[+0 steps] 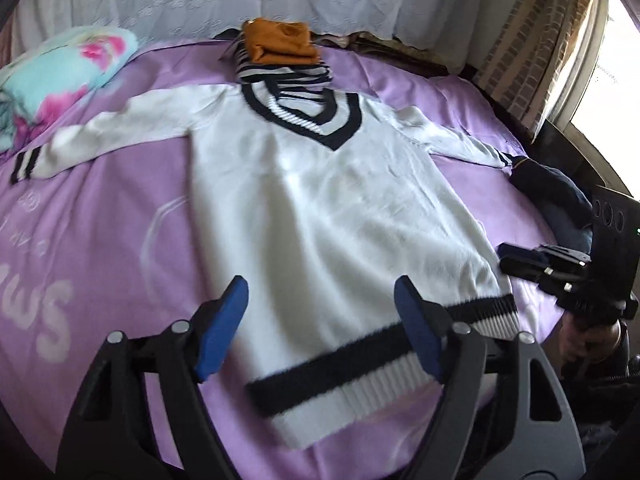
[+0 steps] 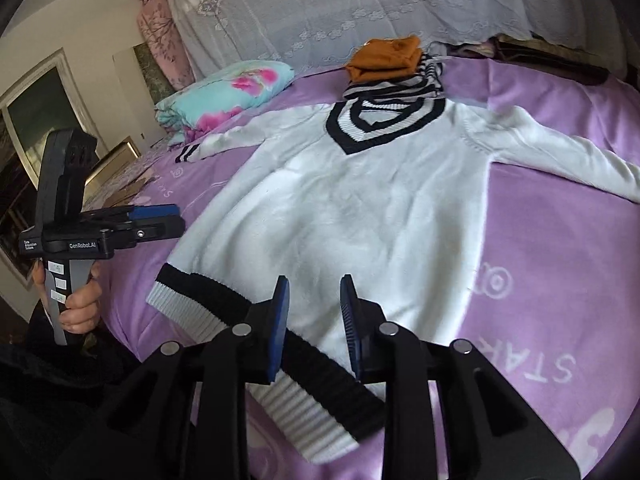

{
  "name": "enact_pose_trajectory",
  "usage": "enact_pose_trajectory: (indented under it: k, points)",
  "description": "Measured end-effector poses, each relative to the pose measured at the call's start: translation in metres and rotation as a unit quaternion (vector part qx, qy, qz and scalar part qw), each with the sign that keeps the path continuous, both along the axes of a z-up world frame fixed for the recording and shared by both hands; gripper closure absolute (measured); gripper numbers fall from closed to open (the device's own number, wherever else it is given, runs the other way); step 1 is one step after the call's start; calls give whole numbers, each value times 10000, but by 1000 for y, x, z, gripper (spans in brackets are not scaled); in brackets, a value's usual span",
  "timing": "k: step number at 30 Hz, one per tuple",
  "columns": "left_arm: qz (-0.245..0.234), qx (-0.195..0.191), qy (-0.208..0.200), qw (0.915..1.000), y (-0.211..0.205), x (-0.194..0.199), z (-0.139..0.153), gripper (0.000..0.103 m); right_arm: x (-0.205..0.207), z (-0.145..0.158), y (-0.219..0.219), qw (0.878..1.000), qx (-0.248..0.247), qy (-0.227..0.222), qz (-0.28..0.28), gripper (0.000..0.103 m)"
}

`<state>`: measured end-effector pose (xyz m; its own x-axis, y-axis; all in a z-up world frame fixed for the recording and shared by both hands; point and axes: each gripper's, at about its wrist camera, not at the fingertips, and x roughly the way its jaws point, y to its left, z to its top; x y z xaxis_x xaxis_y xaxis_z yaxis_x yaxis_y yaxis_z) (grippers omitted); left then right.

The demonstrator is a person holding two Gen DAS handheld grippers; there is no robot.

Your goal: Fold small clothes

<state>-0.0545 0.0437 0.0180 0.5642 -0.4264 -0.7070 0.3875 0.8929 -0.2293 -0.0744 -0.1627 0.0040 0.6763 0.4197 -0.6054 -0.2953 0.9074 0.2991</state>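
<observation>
White V-neck sweater (image 1: 320, 200) spread flat on the purple bed (image 1: 100, 220); left claw (image 1: 320, 320) and right claw (image 2: 314, 316) hover spread above its striped hem (image 2: 280, 344). Folding not yet begun; next, pinch the hem.

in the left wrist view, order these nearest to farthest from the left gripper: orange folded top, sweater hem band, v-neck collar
From the left gripper:
1. sweater hem band, right at the fingertips
2. v-neck collar, mid-bed
3. orange folded top, far edge, on the striped garment

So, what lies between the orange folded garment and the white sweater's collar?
A folded black-and-white striped garment lies under the orange folded garment, reaching the white knit sweater. Both wrist views show it.
</observation>
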Motion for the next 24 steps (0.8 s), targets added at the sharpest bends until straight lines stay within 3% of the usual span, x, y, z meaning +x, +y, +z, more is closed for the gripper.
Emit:
enact_pose_trajectory:
  k: [3,5,11,13,16,19,21,23,24]
  points:
    - [-36,455,463,9979,-19,21,-40,25,18,-28,12,9983,-320,481,48,76]
    - [-100,430,366,9984,-11,15,-55,23,7,-39,2,9985,-286,450,154,76]
    - [-285,504,209,9981,11,-17,-34,22,-25,-23,-26,9971,-245,632,334,72]
    - [-204,594,-60,9980,6,-14,-16,14,-15,-1,-25,9990,-286,282,179,68]
    - [-20,544,-447,9975,-9,18,10,10,28,24,-10,9987,-437,-228,104,49]
    - [199,491,-396,9978,-24,64,15,9,89,17,12,9950,-981,-171,-93,49]
    - [252,692,-134,9972,-33,97,-2,9,122,-4,23,9921,-1247,147,-74,49]
    - [535,1212,212,9910,-33,119,-33,9,133,-29,21,9879,-1456,516,-149,48]
    - [543,1339,510,9882,-28,128,-53,8,126,-33,18,9896,-1379,401,-87,47]
